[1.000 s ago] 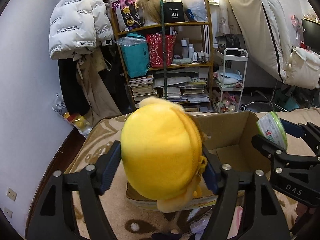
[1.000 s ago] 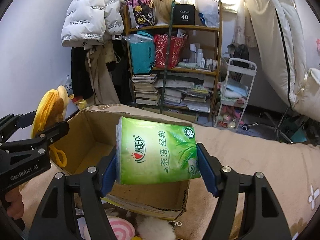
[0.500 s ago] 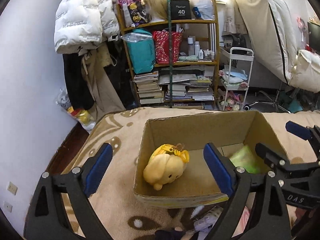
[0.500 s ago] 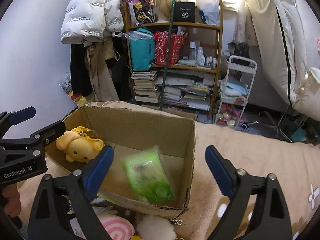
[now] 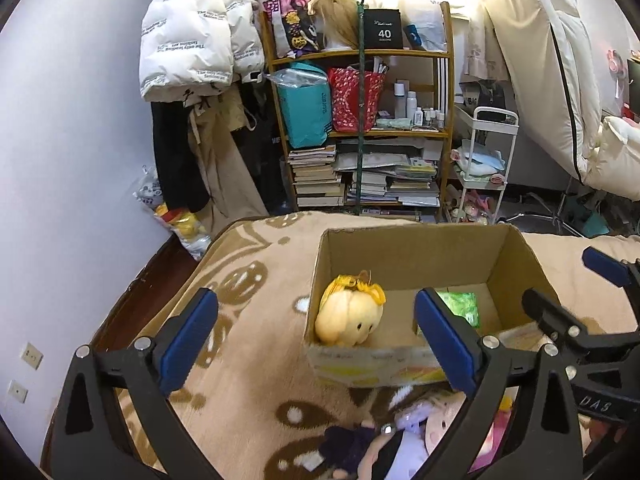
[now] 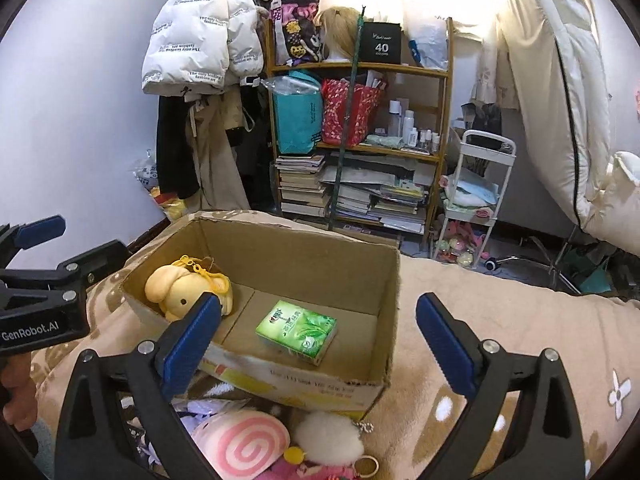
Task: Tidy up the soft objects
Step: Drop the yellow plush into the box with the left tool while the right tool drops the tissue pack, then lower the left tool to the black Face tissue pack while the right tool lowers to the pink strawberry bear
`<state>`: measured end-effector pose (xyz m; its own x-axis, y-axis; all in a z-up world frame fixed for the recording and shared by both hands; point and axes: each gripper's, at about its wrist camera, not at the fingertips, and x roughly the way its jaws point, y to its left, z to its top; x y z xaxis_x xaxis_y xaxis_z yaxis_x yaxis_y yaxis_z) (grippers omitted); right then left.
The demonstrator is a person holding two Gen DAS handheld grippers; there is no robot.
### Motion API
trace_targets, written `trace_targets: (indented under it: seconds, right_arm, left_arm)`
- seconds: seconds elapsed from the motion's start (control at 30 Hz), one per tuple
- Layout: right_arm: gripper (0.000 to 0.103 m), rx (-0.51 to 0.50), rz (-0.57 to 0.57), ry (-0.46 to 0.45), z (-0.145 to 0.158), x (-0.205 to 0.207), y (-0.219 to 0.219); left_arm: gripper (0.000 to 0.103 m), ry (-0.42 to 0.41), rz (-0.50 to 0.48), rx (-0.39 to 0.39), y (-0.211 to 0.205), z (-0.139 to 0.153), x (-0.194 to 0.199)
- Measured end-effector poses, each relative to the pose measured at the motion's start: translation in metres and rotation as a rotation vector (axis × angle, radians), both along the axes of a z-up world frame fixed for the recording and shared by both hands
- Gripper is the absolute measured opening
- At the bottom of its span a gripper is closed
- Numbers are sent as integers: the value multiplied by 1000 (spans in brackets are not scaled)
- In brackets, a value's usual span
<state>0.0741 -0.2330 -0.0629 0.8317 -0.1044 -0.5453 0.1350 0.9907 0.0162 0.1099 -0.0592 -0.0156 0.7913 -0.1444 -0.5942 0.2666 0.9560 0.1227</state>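
Our left gripper [image 5: 316,332] and right gripper [image 6: 318,330] have just been opening, nothing between their jaws. In the box [image 6: 394,304], the plush [image 6: 182,290] sits at nine o'clock, the tissue pack [image 6: 298,330] at center.

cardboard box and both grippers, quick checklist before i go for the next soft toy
1. Yellow plush dog rests inside the cardboard box: ok.
2. Green tissue pack lies flat on the box floor: ok.
3. Left gripper has just been opening, nothing between its fingers: ok.
4. Right gripper has just been opening, nothing between its fingers: ok.
5. Toys left outside, before the box's near wall: pink swirl plush, white pompom, purple doll: not ok, not yet boxed.
6. Room left in the box for them: ok, bare floor shows beside the pack.
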Motion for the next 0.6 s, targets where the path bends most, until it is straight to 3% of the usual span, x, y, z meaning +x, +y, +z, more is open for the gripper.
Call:
trace_targets:
  seconds: [0.6]
  right_arm:
    - [102, 148, -85, 41, 16, -57, -22]
  left_arm:
    - [98, 66, -1, 21, 20, 3, -56]
